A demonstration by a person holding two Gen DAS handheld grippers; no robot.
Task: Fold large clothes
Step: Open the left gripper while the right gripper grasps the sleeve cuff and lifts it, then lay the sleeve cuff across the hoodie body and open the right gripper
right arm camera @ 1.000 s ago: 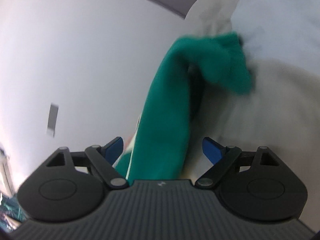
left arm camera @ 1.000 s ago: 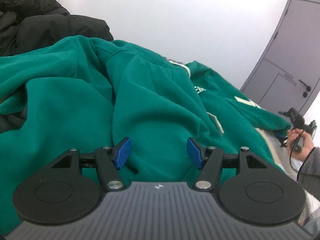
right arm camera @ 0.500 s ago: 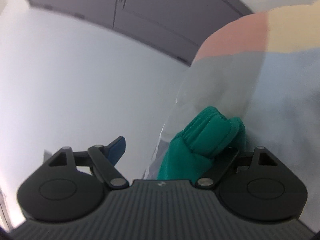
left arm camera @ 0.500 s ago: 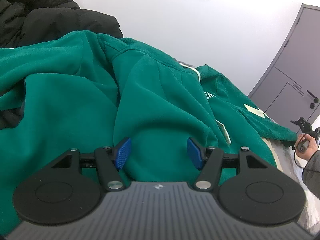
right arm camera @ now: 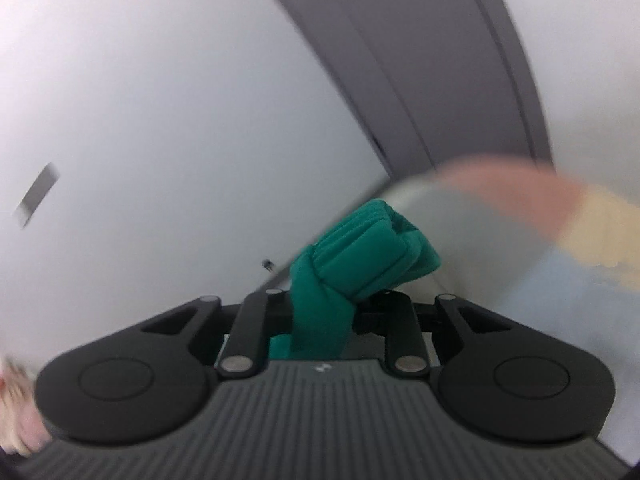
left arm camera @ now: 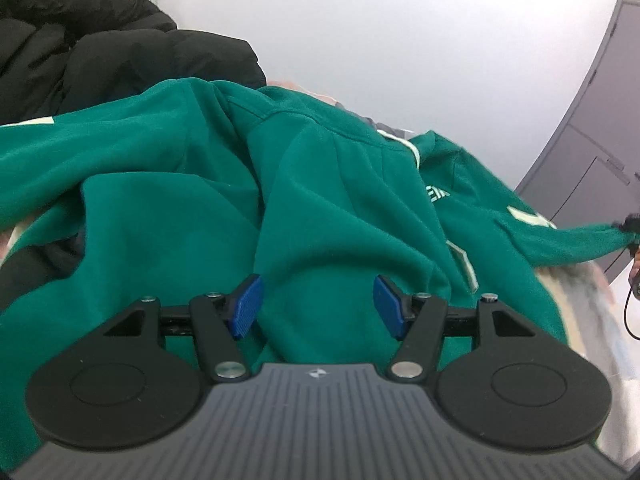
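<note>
- Right gripper (right arm camera: 322, 312): its jaws are closing, drawn in from the wide spread of a second ago onto the ribbed green cuff (right arm camera: 360, 248), which is bunched between them; the pads themselves are hidden behind the cloth.
- Cuff: a second ago it was seen hanging as a long sleeve ahead of the spread fingers; it is now gathered into a thick fold projecting toward 1 o'clock from the jaws.
- Right wrist view: the background has been altered; the grey door (right arm camera: 420, 60) now runs diagonally from 12 to 3 o'clock, and a blurred pastel-striped sheet (right arm camera: 540, 216) is seen at 3 o'clock.
- Left gripper (left arm camera: 318, 306): its jaws are held partly open, unchanged from a second ago; a ridge of the green sweatshirt (left arm camera: 248, 208) lies between the blue pads (left arm camera: 246, 306), no pressure on it being discernible.
- Green sweatshirt: spread in loose folds over the bed, filling the middle of the left wrist view; pale lettering is shown at 3 o'clock.
- Sleeve (left arm camera: 576, 240): now drawn out taut toward 3 o'clock, where previously it lay slack.
- Black jacket (left arm camera: 100, 44): heaped at 10 o'clock behind the sweatshirt, touching it.
- Containers: none are recorded in either view.
</note>
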